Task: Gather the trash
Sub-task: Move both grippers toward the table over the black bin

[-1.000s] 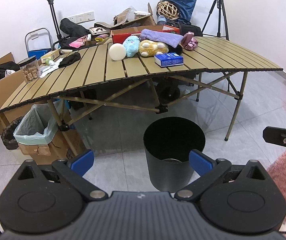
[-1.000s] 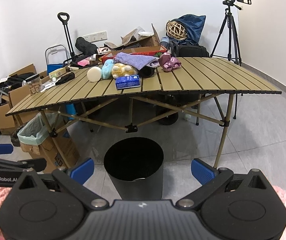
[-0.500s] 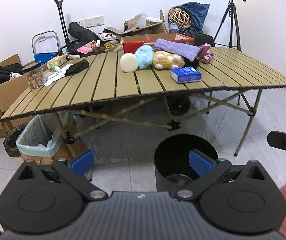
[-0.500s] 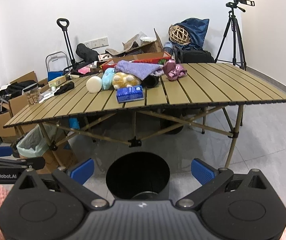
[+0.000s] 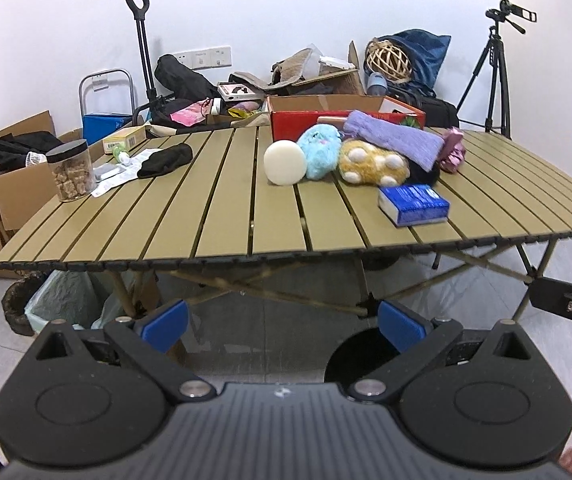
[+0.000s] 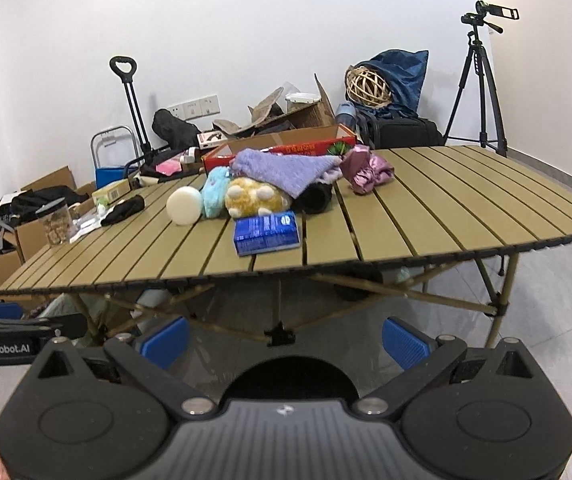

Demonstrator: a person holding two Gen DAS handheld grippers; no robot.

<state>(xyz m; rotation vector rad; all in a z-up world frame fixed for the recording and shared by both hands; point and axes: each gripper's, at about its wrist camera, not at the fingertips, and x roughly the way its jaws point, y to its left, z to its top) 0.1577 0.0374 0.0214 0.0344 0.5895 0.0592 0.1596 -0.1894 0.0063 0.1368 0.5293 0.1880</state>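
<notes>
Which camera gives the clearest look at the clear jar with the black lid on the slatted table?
The left wrist view. There the clear jar with the black lid stands large and sharp near the table's left end, its brown chunks visible. In the right wrist view the same jar is smaller, far to the left, its contents harder to make out.
</notes>
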